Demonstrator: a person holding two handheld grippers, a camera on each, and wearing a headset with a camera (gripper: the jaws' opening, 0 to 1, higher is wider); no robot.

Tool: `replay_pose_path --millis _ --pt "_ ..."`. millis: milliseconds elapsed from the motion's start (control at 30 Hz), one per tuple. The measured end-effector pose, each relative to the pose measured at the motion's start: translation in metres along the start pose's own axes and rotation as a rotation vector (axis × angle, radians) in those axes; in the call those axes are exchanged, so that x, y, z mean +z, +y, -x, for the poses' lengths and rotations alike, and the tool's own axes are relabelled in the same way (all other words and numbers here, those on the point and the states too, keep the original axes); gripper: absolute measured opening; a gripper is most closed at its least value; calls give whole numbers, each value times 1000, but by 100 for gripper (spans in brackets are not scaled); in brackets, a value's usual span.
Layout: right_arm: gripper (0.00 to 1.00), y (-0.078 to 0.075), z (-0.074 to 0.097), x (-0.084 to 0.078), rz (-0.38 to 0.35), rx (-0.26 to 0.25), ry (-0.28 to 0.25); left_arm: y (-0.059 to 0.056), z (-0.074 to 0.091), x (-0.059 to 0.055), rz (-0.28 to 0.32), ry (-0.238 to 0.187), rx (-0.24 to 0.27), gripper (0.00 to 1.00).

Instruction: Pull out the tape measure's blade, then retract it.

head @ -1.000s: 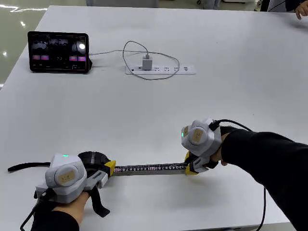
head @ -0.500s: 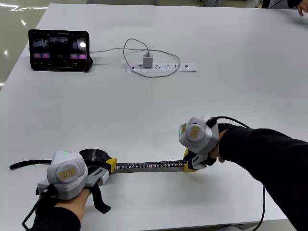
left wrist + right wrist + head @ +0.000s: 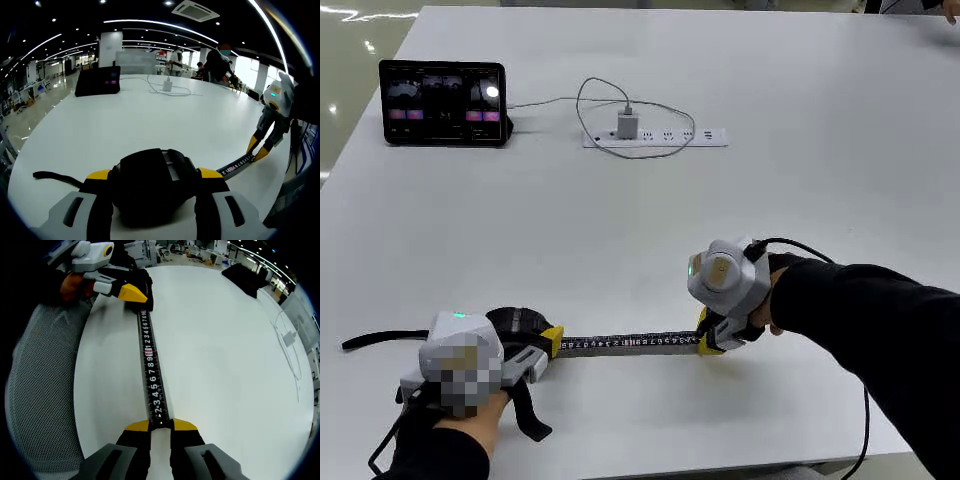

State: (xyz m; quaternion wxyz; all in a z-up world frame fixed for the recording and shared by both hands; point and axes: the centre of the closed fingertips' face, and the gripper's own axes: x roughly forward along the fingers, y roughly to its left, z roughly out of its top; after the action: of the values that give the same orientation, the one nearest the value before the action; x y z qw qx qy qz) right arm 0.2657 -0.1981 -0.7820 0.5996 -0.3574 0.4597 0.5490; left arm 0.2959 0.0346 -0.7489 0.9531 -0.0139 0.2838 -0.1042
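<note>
In the head view, the left gripper (image 3: 538, 338) had its jaws closed on the black tape measure case (image 3: 513, 323), which rested on the desk (image 3: 620, 230). The blade (image 3: 625, 345) ran from there to the right gripper (image 3: 708, 343), whose jaws pinched its tip.

In the left gripper view, the case hid the gap between the jaws.

In the right gripper view, the blade read 2 to 9, then a red 10. Farther digits were too small to read.

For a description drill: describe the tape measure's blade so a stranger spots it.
Start at the white table, near edge. Between the left gripper and right gripper stretches the blade. It is a straight, dark, numbered strip, unlike the looping cable.
</note>
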Motion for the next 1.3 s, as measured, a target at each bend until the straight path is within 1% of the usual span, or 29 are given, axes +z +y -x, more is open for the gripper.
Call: replay_pose_path --millis 233,367,767,1133,1300 --pt "10 1 0 3 -3 1 -7 0 0 0 0 0 0 61" --pt "11 2 -1 4 28 -2 0 0 0 0 -1 0 0 61" --pt "11 -1 -5 8 31 1 -7 0 -1 0 -1 -1 0 61" --pt "11 -1 -7 12 88 0 -13 1 -1 0 -2 -1 1 61" --pt "10 -1 -8 15 86 1 -26 1 -1 0 -3 -3 0 61"
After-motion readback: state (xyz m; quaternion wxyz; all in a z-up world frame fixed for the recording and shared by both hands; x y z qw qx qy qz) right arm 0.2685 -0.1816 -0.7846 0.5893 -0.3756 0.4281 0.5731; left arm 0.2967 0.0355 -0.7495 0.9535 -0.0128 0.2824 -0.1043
